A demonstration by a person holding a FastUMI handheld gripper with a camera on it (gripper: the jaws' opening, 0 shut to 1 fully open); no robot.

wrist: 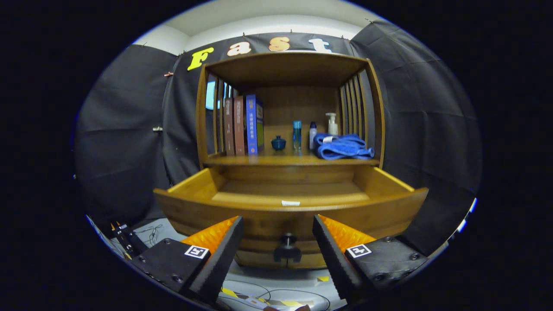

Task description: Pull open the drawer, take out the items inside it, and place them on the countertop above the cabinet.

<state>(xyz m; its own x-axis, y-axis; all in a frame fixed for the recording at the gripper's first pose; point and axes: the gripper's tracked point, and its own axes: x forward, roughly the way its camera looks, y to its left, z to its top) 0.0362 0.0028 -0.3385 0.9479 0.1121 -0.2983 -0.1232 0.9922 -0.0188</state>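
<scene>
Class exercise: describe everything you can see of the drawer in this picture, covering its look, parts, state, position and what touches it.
The drawer looks like warm brown wood with a curved front. It is pulled open below the cabinet's shelf. A dark knob sticks out from the middle of its front. Its side walls and floor show; the only thing seen inside is a small white tag at the front edge. The gripper is open, fingers either side of the knob, not touching it.

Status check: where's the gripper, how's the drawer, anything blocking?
Gripper open, fingers either side of the knob, not touching. Drawer pulled open; white slip inside at its front. Nothing blocking.
</scene>
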